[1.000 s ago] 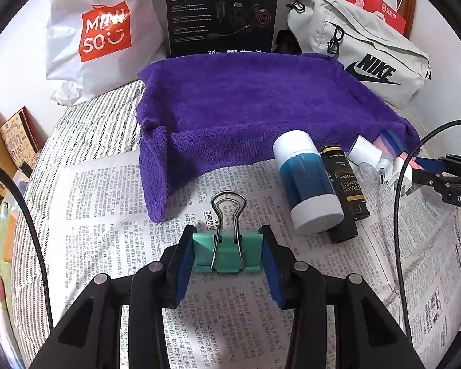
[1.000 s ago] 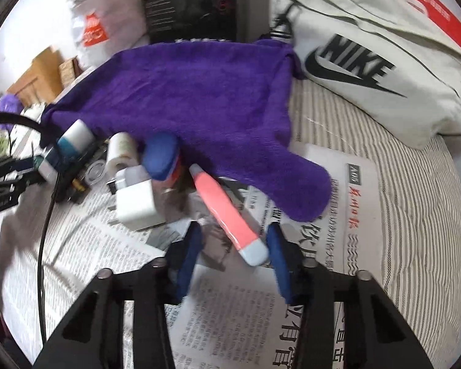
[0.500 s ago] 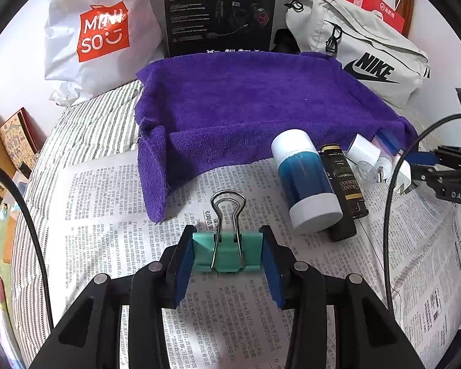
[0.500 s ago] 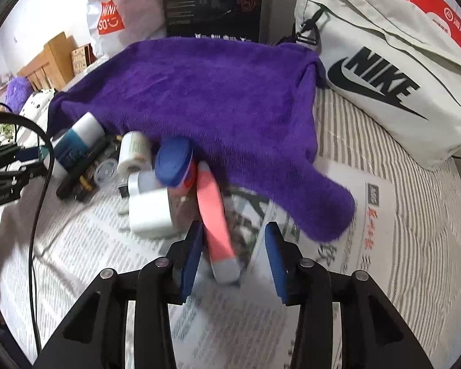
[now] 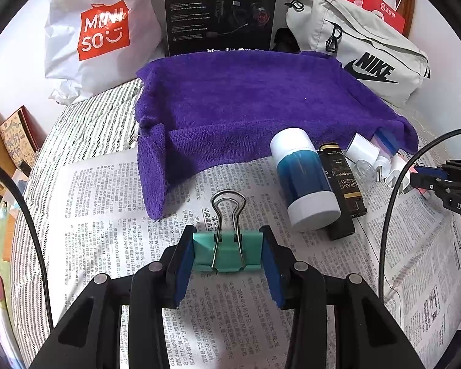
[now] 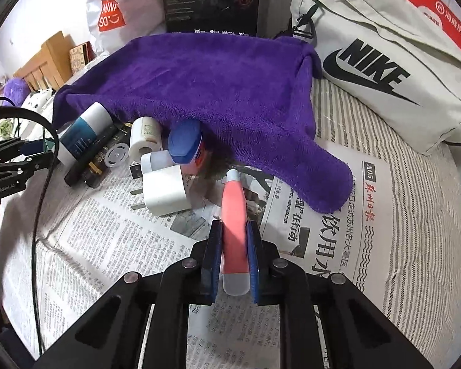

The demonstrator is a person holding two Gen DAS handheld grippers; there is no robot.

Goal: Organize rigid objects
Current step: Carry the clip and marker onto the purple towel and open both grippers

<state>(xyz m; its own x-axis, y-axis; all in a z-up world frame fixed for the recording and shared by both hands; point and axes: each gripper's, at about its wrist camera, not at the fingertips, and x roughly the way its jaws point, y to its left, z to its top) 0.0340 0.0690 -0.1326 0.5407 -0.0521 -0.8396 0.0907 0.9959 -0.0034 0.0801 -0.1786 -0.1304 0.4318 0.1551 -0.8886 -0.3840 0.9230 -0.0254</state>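
My left gripper [image 5: 227, 246] is shut on a teal binder clip [image 5: 227, 253] with silver wire handles, held just above the newspaper [image 5: 107, 203]. My right gripper [image 6: 234, 240] is shut on a pink tube with a white cap [image 6: 235, 224], lying lengthwise between the blue pads. To its left lies a cluster: a white charger plug [image 6: 164, 190], a blue-capped jar [image 6: 186, 146], a small white bottle [image 6: 146, 138], a blue bottle with white ends [image 6: 83, 132] and a black tube [image 6: 89, 160]. The blue bottle [image 5: 302, 181] and black tube [image 5: 341, 190] also show in the left wrist view.
A purple towel [image 5: 255, 104] lies across the back of the newspaper, one corner [image 6: 325, 187] hanging near my right gripper. Behind it stand a Miniso bag [image 5: 98, 33], a black box [image 5: 219, 9] and a Nike bag [image 6: 381, 61]. The bedding is striped [image 6: 415, 215].
My right gripper has turned in line with the pink tube and closed on it; before, its jaws stood open around it. My left gripper has stayed put with the binder clip.
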